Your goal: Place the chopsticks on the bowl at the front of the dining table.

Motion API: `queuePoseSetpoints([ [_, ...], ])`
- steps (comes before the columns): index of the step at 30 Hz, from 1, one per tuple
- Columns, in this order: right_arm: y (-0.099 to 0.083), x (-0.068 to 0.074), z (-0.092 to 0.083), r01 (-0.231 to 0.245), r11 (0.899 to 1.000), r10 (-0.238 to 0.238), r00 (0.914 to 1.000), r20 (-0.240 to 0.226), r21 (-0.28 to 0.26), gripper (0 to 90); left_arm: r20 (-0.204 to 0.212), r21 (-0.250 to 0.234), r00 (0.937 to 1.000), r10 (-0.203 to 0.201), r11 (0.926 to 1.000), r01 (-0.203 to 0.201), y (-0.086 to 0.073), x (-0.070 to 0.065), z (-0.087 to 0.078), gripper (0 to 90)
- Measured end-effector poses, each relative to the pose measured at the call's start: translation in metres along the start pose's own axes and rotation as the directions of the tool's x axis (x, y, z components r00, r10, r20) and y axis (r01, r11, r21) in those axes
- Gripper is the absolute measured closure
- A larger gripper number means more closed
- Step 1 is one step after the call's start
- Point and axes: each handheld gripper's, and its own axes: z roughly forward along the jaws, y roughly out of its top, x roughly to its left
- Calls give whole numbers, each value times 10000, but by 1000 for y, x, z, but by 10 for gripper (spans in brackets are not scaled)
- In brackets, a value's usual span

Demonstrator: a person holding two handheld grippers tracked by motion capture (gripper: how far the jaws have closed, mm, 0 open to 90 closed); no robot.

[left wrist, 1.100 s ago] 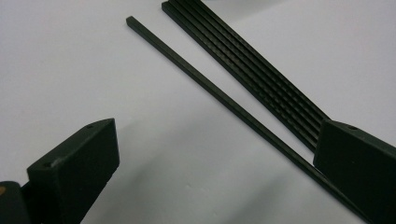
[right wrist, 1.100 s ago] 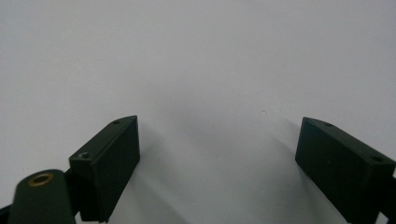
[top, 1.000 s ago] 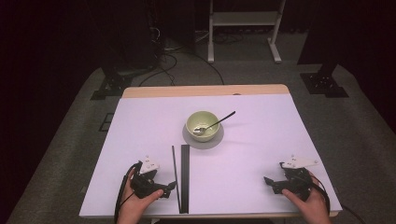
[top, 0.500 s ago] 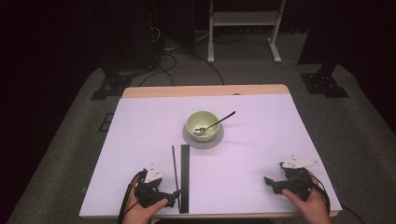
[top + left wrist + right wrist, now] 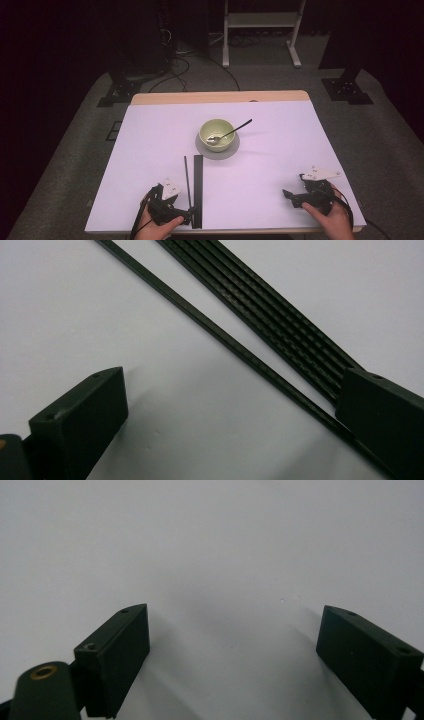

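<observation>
Our left gripper (image 5: 186, 216) has slid nearer onto the thin black rod (image 5: 210, 327), jaws wide and empty. Nothing's grasped yet; our right gripper (image 5: 290, 196) waits open, holding nothing.

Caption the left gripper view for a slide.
Open left gripper low over the white table, a thin black rod between its jaws beside a ribbed strip.

Both tongs (image 5: 187, 216) (image 5: 286, 195) are black, with blocky screw-holed jaws, grey three-cornered plates and black cables

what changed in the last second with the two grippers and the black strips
The left gripper slid toward the near ends of the thin rod and the flat black strip, jaws open around them, gripping nothing. The right gripper, bowl and spoon stayed put.
</observation>
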Motion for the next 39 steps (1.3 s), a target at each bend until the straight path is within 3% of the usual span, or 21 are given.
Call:
queuePoseSetpoints([
  [13,0,0,0,5,10000,-5,10000,1,-7,122,-37,82,9999,114,9999,-113,0,2,-1,0],
  [39,0,0,0,10,10000,-10,10000,2,-12,122,-129,358,9999,-8,9994,12,-6,22,-9,0],
])
